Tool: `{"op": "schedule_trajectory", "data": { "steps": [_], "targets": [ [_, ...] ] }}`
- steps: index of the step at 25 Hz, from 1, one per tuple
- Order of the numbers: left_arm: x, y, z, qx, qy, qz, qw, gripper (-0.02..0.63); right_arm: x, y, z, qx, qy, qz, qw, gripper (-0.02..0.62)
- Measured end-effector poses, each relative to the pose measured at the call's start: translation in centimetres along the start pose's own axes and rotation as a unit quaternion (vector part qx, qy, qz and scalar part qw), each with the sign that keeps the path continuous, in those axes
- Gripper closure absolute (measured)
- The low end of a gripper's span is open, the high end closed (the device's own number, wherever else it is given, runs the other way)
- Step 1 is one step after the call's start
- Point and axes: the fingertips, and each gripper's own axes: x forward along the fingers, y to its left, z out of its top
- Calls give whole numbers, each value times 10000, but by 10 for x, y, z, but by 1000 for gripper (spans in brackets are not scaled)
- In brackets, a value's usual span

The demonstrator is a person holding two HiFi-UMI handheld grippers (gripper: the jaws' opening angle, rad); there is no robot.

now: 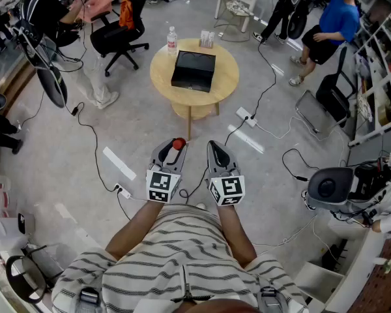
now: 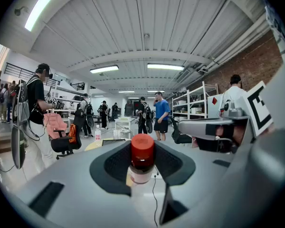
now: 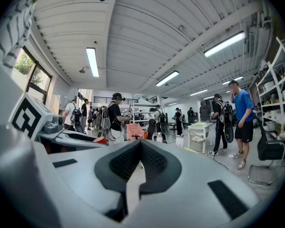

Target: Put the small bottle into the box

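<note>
My left gripper (image 1: 176, 146) is shut on the small bottle (image 1: 178, 143), whose red cap (image 2: 142, 148) stands up between the dark pads in the left gripper view. Beside it, my right gripper (image 1: 212, 146) is held level with its pads (image 3: 156, 163) together and nothing in them. Both are held in front of my striped shirt, well short of the black box (image 1: 194, 70). The box lies flat on a round wooden table (image 1: 225, 83) ahead on the floor. From the right gripper view the red cap (image 3: 100, 139) shows at the left.
A clear water bottle (image 1: 172, 40) and a small packet (image 1: 207, 39) stand at the table's far rim. Cables and power strips (image 1: 246, 117) run across the floor between me and the table. An office chair (image 1: 117, 38), people and shelving (image 1: 378, 77) surround the area.
</note>
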Motion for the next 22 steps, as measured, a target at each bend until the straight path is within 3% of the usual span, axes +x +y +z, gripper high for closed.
{"op": "schedule_trajectory", "data": {
  "steps": [13,22],
  "targets": [
    [-2,-8,0,99,-33,-67,9999,451,-7,-1,1,28,-61,-8,10000,586],
    [-2,-18,1,53,5,78,10000,451,-15,-5,3,64,-156,205,9996,586]
  ]
}}
